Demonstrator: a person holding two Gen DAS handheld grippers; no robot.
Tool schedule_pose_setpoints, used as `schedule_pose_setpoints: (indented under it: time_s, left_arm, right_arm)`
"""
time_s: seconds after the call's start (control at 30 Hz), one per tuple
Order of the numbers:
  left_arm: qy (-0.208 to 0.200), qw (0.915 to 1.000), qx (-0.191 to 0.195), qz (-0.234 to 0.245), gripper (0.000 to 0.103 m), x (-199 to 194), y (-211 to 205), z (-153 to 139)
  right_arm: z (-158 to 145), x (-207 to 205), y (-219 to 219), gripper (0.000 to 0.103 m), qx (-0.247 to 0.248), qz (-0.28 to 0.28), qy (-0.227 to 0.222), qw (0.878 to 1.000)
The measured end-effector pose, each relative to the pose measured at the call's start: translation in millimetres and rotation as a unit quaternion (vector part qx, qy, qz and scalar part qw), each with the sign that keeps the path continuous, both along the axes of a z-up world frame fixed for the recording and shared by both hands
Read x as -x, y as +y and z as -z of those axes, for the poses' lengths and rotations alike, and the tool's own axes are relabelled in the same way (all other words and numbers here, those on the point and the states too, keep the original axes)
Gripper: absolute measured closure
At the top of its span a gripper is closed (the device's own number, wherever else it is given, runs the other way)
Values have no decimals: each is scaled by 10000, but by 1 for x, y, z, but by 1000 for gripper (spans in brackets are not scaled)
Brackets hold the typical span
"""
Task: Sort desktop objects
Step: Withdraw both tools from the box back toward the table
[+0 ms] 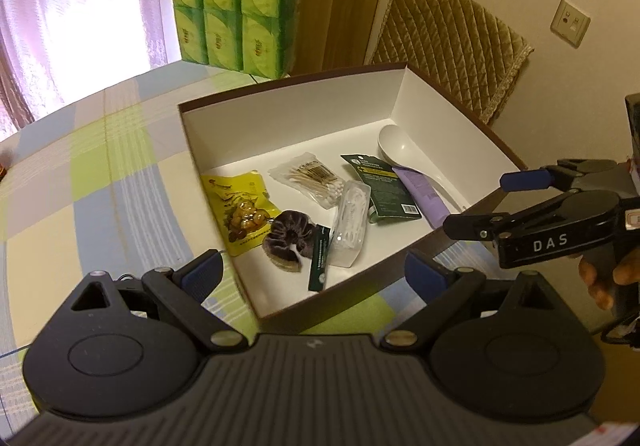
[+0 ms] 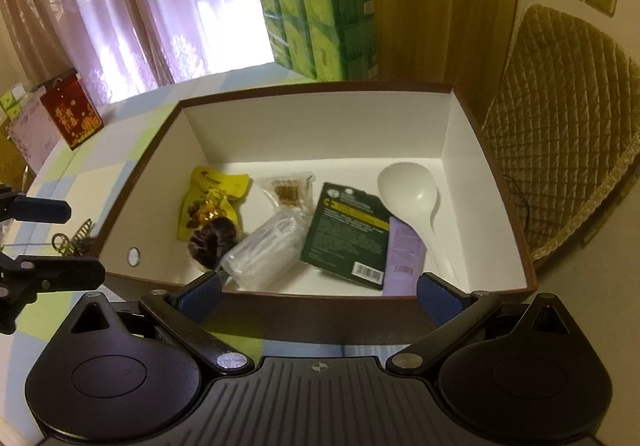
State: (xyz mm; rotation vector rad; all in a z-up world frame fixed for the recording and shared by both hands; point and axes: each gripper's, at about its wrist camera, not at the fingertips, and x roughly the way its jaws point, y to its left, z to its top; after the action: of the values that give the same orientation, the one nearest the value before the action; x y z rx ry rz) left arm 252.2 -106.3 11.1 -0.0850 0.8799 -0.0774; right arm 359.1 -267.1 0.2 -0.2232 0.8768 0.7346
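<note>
A brown-rimmed box with white walls (image 1: pixel 300 118) (image 2: pixel 320 130) sits on the checked tablecloth (image 1: pixel 100 186). Inside lie a yellow snack pack (image 1: pixel 240 210) (image 2: pixel 208 198), a cotton swab bag (image 1: pixel 308 178), a clear plastic case (image 1: pixel 352 222) (image 2: pixel 264 250), a dark scrunchie (image 1: pixel 288 242) (image 2: pixel 212 242), a green packet (image 1: pixel 380 186) (image 2: pixel 348 234), a purple tube (image 1: pixel 424 194) (image 2: pixel 404 254) and a white spoon (image 1: pixel 404 150) (image 2: pixel 412 186). My left gripper (image 1: pixel 314 274) (image 2: pixel 60 242) hangs open at the box's near left corner, holding nothing. My right gripper (image 2: pixel 319 294) (image 1: pixel 488 202) is open at the near wall, also holding nothing. A gold hair clip (image 2: pixel 74 238) lies on the cloth left of the box.
A stack of green tissue packs (image 1: pixel 236 6) (image 2: pixel 320 10) stands behind the box. A chair with a quilted cover (image 1: pixel 448 42) (image 2: pixel 560 126) is close on the right. A red gift box (image 2: pixel 72 114) sits at the table's far left. A hand (image 1: pixel 600 278) holds the right gripper.
</note>
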Motion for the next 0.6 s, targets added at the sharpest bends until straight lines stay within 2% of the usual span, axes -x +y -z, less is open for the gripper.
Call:
schedule_pose_setpoints:
  time_s: [0.37, 0.6]
  left_arm:
    - [-159, 9994, 110, -301, 6, 54, 37, -10]
    - [-95, 9978, 110, -642, 5, 89, 71, -4]
  right_arm:
    - [-14, 60, 19, 2, -244, -21, -383, 9990]
    - [-8, 102, 47, 2, -331, -366, -319, 9983]
